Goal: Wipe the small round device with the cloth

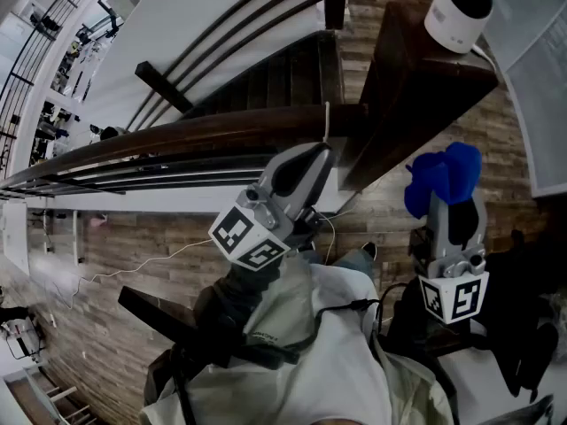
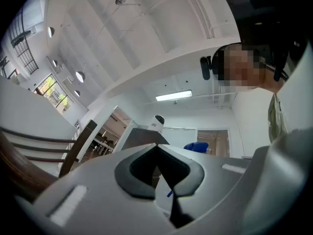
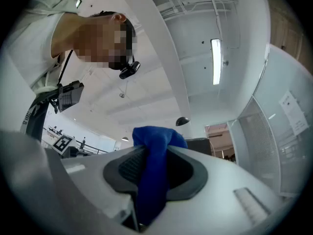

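Blue crumpled cloth [image 3: 153, 180], R gripper [image 3: 156, 153]

The head-mounted camera looks steeply down over a pale jacket [image 1: 332, 343] onto the left gripper [image 1: 321, 153], the right gripper [image 1: 452, 204], a dark handrail [image 1: 177, 135] and the plank floor [image 1: 133, 255] far below. The camera riding on the left gripper sits close behind its jaws and tilts up toward the ceiling, with the person [image 2: 291, 111] at its right edge. The right gripper's camera, just as close to its own jaws, also faces the ceiling, with the person at upper left. All three views share the blue cloth [image 1: 443, 177]. The head and left gripper views share the small round device [image 1: 458, 9] on its post.
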Demonstrator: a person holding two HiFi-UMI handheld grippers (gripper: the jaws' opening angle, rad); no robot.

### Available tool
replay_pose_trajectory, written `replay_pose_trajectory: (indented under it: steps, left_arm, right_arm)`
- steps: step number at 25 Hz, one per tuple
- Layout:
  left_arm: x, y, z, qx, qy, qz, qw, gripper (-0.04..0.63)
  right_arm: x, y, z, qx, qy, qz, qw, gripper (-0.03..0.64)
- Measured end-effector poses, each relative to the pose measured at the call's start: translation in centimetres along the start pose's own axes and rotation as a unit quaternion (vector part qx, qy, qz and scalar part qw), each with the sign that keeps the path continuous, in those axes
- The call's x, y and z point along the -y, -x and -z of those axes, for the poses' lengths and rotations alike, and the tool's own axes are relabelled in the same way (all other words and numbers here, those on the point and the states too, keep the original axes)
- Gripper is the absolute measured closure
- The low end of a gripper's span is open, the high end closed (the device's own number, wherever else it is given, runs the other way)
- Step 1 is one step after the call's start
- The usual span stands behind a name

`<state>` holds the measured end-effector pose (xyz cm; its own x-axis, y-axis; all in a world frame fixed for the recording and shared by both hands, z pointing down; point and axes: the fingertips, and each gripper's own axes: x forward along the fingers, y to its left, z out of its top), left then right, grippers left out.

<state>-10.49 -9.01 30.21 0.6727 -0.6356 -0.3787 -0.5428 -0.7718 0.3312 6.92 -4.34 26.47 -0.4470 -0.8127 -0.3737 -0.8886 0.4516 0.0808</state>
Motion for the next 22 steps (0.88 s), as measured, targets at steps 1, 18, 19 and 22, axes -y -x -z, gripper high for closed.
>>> replay_pose_trajectory:
  steps: [1,18,19,22]
  left_arm:
    - [-0.1,-0.3,-0.2,0.004,-0.004,0.001,1.0,0.592]
    - [3.2,-8.0,-2.0,0.06,-0.039,0.01,0.9974,0.592]
    - [3.4,-8.2,-2.0,0.062,-0.043,0.012,0.9971,0.592]
    - [3.9,-8.7,-2.1,0.061,-0.053,0.008,0.9967,0.592]
  right_arm:
    - [0.3,-0.1,0.3,0.0,0.0,0.0,1.0,0.511]
    - [7.5,-2.2,-2.8,0.007,0.124,-0.046,0.991,0.511]
    - [7.9,-2.7,-3.3,0.008,0.143,-0.049,0.988,0.511]
    - [9.3,-5.0,-5.8,0.011,0.212,-0.058,0.975,0.511]
